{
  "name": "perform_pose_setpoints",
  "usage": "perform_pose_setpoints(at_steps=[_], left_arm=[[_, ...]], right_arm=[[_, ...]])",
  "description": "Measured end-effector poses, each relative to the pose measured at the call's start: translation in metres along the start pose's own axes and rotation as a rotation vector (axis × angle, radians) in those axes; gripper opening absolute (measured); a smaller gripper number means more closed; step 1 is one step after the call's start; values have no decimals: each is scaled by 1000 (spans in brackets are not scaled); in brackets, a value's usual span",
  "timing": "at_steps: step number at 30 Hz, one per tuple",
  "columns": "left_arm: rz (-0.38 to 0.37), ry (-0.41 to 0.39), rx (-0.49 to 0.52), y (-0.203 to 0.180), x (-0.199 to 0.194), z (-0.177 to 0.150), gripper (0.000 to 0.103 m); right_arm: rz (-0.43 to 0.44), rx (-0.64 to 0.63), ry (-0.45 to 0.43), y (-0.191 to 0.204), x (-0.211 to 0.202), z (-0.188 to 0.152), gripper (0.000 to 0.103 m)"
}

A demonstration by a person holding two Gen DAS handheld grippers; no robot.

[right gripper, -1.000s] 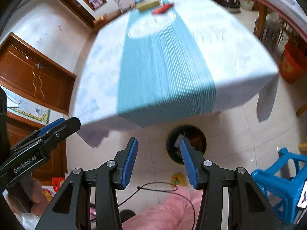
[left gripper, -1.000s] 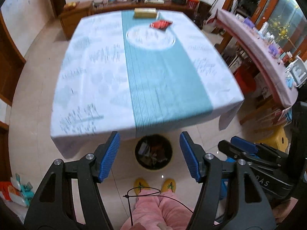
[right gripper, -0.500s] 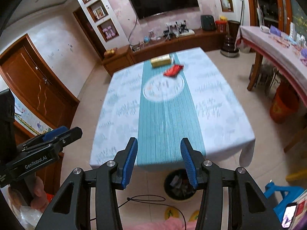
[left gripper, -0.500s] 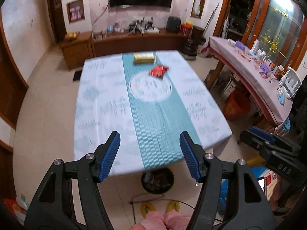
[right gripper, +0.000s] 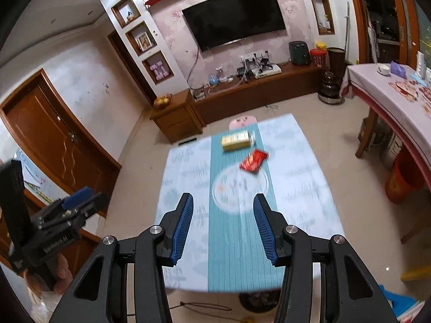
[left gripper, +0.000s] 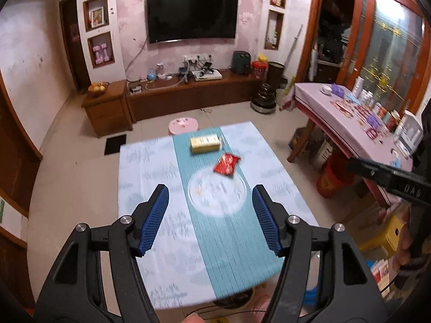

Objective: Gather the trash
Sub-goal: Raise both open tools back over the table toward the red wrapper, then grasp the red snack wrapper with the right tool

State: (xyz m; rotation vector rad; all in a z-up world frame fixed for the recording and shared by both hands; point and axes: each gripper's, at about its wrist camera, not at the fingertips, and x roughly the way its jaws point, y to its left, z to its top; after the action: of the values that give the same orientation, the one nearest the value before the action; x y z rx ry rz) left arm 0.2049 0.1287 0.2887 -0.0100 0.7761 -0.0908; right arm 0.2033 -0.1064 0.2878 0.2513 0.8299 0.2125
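A red snack wrapper (left gripper: 226,163) lies on the far part of the table (left gripper: 150,188), on the teal runner; it also shows in the right wrist view (right gripper: 253,160). A yellow box (left gripper: 205,143) lies just beyond it, also in the right wrist view (right gripper: 236,140). A dark trash bin (right gripper: 256,300) stands on the floor under the table's near edge, mostly hidden. My left gripper (left gripper: 210,210) is open and empty, high above the table's near half. My right gripper (right gripper: 223,214) is open and empty, likewise well short of the wrapper.
A pink stool (left gripper: 183,125) stands beyond the table. A long side table (left gripper: 347,123) with many small items runs along the right, an orange bucket (right gripper: 401,180) beneath it. A TV cabinet (left gripper: 188,91) lines the far wall. A wooden door (right gripper: 54,140) is at left.
Both grippers have tilted up from looking down at the bin and table edge to looking across the table and room. The bin has dropped almost out of view. Both stay open.
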Motion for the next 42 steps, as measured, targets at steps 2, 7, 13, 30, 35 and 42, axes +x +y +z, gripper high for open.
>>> perform_pose_setpoints(at_steps=[2,7,13,30,35,42], left_arm=[[19,-12,1,-2,18,35,62],[43,1,-9,-9,95,114,62],[6,100,-36,-16,246,156,62],[52,364,-217,26,501,37,62],[66,379,-264,37,505,27,62],[62,385,-323,40,504,30,62]], right_arm=[[7,-29,-8,-5,16,44,47],[35,-104,15,-26,80,144,50],[61,-135,176,-84,232,205,56],[39,56,632,-196,560,76,56],[-38,-9,544,-181,576,69,55],[-5,-111,541,-171,566,63,4]])
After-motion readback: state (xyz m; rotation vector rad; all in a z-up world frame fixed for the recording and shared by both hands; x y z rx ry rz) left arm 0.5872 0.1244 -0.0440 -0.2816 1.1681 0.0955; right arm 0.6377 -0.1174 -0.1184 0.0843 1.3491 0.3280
